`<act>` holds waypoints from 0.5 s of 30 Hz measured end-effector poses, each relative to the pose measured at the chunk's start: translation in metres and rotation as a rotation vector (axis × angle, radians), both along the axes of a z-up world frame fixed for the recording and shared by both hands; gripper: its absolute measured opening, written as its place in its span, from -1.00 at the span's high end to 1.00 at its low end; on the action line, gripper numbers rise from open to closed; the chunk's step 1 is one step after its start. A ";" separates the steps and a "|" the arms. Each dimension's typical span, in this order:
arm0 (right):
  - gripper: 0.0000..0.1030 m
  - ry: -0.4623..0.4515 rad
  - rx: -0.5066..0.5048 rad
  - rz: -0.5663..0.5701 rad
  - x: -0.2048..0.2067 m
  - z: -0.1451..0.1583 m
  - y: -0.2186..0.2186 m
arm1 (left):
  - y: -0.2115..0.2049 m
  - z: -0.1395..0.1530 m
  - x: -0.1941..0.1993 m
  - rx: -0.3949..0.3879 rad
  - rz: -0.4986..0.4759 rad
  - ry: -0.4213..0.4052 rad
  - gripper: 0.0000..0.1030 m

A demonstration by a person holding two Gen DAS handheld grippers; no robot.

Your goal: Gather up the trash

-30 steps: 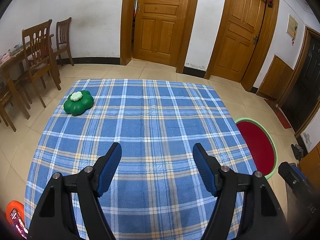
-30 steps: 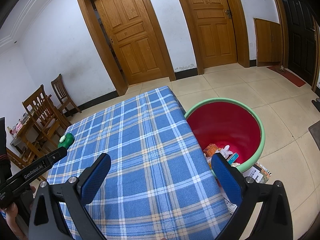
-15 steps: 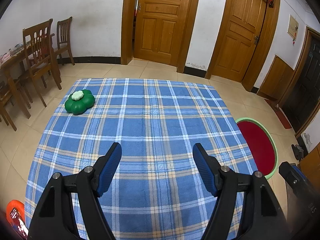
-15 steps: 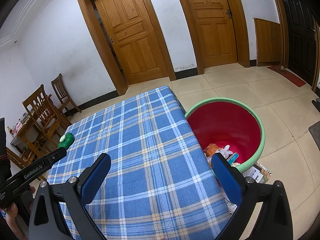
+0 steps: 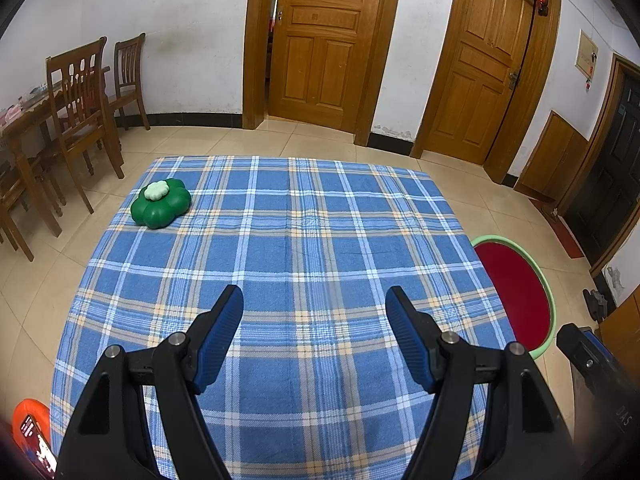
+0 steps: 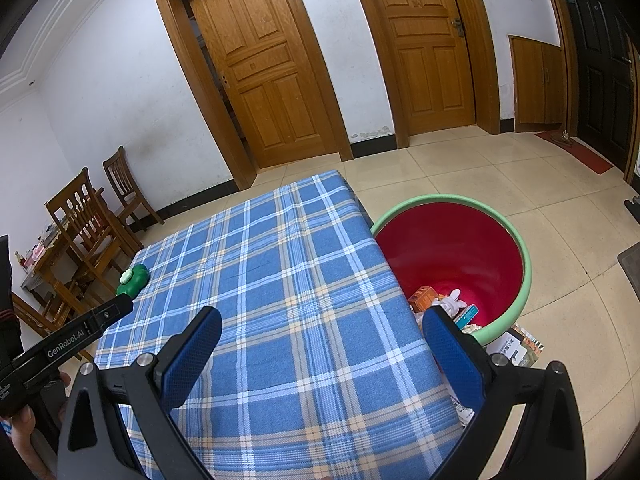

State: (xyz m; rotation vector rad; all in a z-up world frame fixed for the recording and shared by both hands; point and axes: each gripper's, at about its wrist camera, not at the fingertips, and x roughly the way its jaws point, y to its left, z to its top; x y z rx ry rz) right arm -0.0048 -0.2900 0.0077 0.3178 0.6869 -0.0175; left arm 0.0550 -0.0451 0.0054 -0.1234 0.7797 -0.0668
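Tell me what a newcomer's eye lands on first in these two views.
The blue plaid tablecloth fills both views, bare except for a green clover-shaped object near its far left corner. Beside the table's right edge stands a red bin with a green rim, with trash at its bottom. Both the left gripper and right gripper hover open, holding nothing.

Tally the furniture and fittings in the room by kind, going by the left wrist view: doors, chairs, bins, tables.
Wooden doors: 2
Dark door: 1
Wooden chairs: 2
Red bin with green rim: 1
Table under the blue plaid cloth: 1
Wooden side table: 1
Total: 8
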 end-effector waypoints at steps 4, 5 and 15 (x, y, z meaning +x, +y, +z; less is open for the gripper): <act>-0.99 -0.001 -0.001 0.000 0.000 0.000 0.000 | 0.000 0.000 0.000 0.000 0.000 -0.001 -0.42; -0.99 -0.001 -0.001 0.001 0.000 0.000 0.000 | 0.000 0.000 0.000 0.000 0.001 -0.001 -0.42; -0.99 0.000 -0.001 0.000 0.000 0.001 0.000 | 0.001 0.001 -0.001 0.000 0.001 -0.003 -0.42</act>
